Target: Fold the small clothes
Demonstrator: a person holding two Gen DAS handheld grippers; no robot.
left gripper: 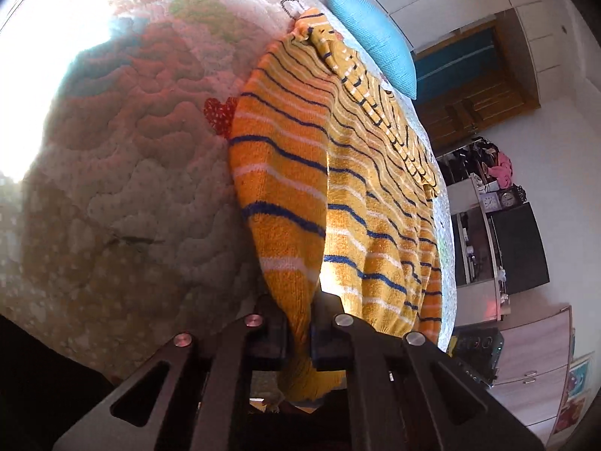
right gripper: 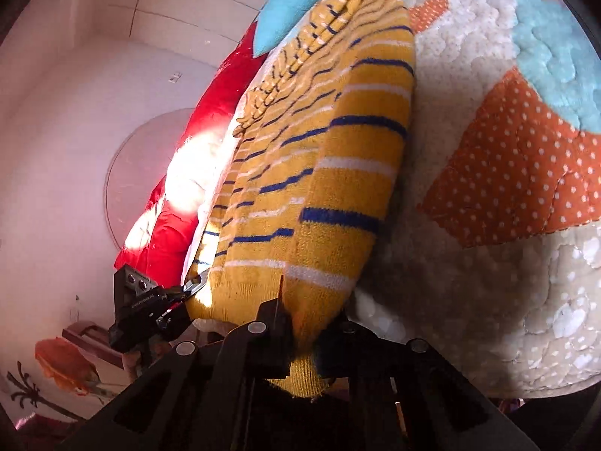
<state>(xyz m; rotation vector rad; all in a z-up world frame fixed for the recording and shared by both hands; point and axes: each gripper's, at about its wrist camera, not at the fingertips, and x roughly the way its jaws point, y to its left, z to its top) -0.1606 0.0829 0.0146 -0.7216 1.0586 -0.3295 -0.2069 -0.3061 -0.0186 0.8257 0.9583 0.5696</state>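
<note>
Item: striped knit sweater (left gripper: 300, 173), mustard yellow with navy and white bands; lies spread on a quilted bedspread (left gripper: 124, 173) on the bed, one side folded over the body

Left hand-held gripper (left gripper: 299, 342): jaws closed narrow on the sweater's near hem; fabric pinched between the pads, garment extending forward and away from the fingers

Right hand-held gripper (right gripper: 302, 338): jaws likewise clamped on a hem edge of the sweater (right gripper: 319, 173); garment runs straight ahead from the fingers

The left hand-held gripper (right gripper: 188, 287) shows at the sweater's other lower corner

Adjacent: blue pillow (left gripper: 375, 37) beyond the far end; red blanket (right gripper: 210, 120) alongside
</note>
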